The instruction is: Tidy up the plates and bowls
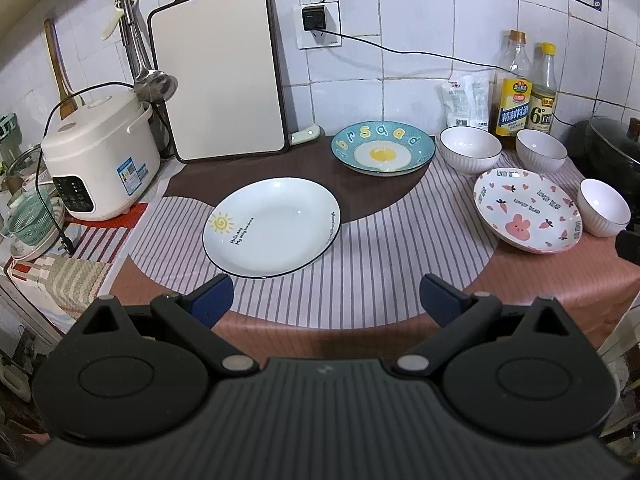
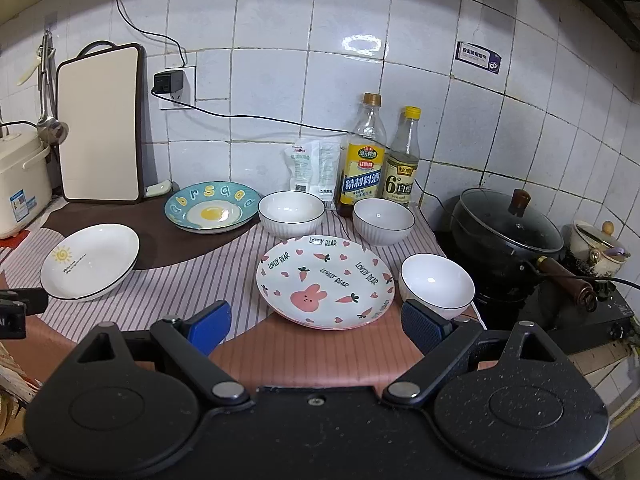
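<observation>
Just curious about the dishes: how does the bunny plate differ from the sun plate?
The bunny plate is covered in pink carrots, hearts and lettering; the sun plate is plain white except for a small yellow sun and one line of text. The sun plate has a dark rim line; the bunny plate doesn't. Both are round, shallow and empty.

Two forward wrist views, shared countertop.

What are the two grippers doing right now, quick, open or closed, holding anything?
Left gripper: open, holding nothing, above the cloth.
Right gripper: open, holding nothing, just short of the bunny plate.
</observation>
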`<state>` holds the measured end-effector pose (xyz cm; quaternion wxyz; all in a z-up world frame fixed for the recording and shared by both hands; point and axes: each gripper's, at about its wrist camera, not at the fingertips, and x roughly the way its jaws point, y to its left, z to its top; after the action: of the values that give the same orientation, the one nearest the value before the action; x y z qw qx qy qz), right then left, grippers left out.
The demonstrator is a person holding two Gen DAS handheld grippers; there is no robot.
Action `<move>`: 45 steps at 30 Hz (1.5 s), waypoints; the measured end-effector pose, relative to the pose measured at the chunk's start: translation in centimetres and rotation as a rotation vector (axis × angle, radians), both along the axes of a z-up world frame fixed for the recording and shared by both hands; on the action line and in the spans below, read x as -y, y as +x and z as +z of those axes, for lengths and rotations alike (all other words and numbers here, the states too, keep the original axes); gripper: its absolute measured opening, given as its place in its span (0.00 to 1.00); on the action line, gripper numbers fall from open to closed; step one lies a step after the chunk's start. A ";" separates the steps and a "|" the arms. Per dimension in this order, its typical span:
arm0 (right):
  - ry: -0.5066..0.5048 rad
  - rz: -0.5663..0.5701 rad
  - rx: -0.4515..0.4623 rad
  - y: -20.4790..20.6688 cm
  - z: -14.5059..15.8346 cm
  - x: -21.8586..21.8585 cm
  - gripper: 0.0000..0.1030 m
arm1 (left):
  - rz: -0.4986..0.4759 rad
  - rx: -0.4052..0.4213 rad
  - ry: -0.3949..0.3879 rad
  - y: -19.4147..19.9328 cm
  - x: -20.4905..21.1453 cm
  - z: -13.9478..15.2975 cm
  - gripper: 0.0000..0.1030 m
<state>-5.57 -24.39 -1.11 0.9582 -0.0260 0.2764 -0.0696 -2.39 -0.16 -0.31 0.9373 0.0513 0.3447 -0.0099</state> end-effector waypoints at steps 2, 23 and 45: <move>-0.005 0.004 0.006 -0.1 -0.2 0.0 0.92 | 0.001 -0.003 -0.006 0.0 -0.1 -0.1 0.98; -0.049 0.028 -0.018 0.9 -0.6 -1.0 0.92 | -0.081 -0.067 -0.098 1.9 -2.4 0.4 0.98; 0.238 0.433 0.028 11.8 -5.3 -9.6 0.92 | 0.035 -0.049 -0.108 11.9 -12.9 -2.9 0.96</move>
<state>6.24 -14.77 -6.39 0.9508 0.0295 0.2573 0.1700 9.54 12.69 -3.17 0.9300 -0.0059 0.3673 -0.0134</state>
